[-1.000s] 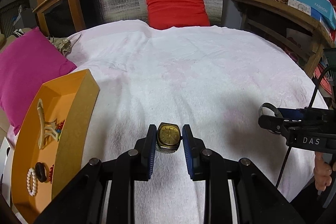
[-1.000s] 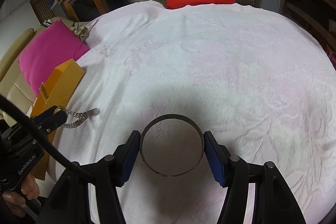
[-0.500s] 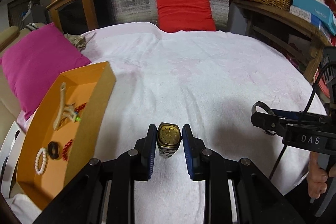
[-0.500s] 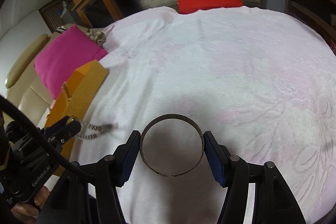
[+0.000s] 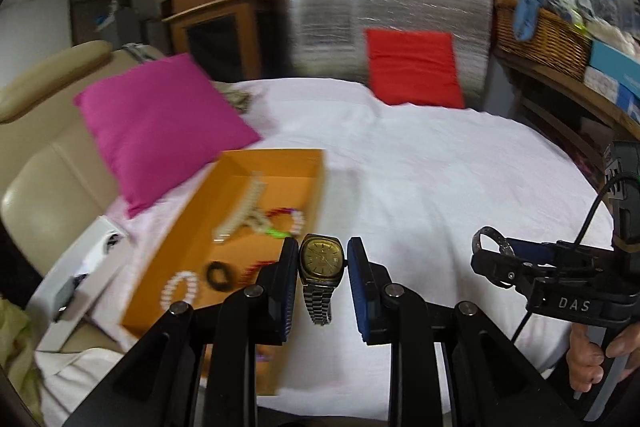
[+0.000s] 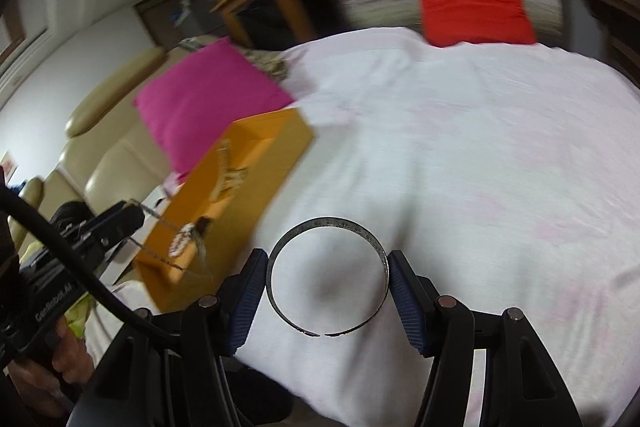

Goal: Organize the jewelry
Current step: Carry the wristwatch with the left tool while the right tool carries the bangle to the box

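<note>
Since a second ago the orange box (image 5: 240,227) has swung from the far left edge of the left wrist view to just left of the left fingertips, interior now exposed — both grippers have been carried toward it. Background is motion-blurred, so travel is judged ongoing.

Left gripper (image 5: 322,263): closed on the gold watch (image 5: 321,261), case pinched between the pads, metal strap hanging below. Grip unchanged throughout. Just left of the fingers, pearl and red beaded pieces plus a dark ring are seen lying inside the box.

Right gripper (image 6: 328,281): clamped on the metal bangle (image 6: 329,277), held across its width, gap side toward the camera. Box (image 6: 256,163) lies forward-left of these fingers; white bedspread (image 6: 480,167) is directly ahead.

Judgement — watch is nearly over the box, release is likely next; the bangle has further left to go.
</note>
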Demonstrator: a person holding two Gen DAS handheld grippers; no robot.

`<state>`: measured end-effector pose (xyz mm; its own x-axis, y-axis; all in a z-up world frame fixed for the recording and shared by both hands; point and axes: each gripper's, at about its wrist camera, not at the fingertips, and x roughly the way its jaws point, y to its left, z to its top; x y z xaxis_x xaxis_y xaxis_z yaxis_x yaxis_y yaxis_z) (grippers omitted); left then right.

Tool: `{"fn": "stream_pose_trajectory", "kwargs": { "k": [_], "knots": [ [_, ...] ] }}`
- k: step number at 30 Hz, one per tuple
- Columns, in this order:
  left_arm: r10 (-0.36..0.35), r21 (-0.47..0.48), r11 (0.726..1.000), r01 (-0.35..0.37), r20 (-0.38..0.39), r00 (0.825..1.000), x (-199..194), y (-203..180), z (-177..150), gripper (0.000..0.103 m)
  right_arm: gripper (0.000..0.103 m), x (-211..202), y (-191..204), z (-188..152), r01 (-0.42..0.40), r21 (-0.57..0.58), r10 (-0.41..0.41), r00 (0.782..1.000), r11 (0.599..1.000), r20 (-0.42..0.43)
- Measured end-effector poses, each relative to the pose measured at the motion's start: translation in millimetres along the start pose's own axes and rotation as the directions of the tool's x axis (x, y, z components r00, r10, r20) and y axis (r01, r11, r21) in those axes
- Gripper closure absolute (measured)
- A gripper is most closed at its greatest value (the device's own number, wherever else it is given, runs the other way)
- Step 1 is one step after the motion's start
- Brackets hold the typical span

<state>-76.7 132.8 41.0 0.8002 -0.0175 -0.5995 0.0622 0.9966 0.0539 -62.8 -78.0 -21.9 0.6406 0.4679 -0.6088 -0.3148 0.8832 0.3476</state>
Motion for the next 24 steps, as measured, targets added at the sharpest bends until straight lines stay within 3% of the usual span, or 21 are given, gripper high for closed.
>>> {"fn": "stream_pose_trajectory", "kwargs": {
  "k": [9, 18, 24],
  "knots": [
    [0.186, -0.074, 0.979, -0.188, -0.030, 0.982, 2, 91, -3, 0.077, 0.039, 34, 96, 38, -0.095, -0.164, 0.094, 0.995, 0.982, -0.014],
    [0.232, -0.129, 0.963, -0.238, -0.062, 0.971, 21, 137, -15, 0.077, 0.039, 84, 163, 67, -0.150, -0.227, 0.139, 0.988, 0.962, -0.065],
    [0.244, -0.137, 0.958, -0.252, -0.072, 0.967, 36, 153, -14, 0.077, 0.039, 115, 178, 70, -0.161, -0.222, 0.141, 0.985, 0.962, -0.103]
  ]
}}
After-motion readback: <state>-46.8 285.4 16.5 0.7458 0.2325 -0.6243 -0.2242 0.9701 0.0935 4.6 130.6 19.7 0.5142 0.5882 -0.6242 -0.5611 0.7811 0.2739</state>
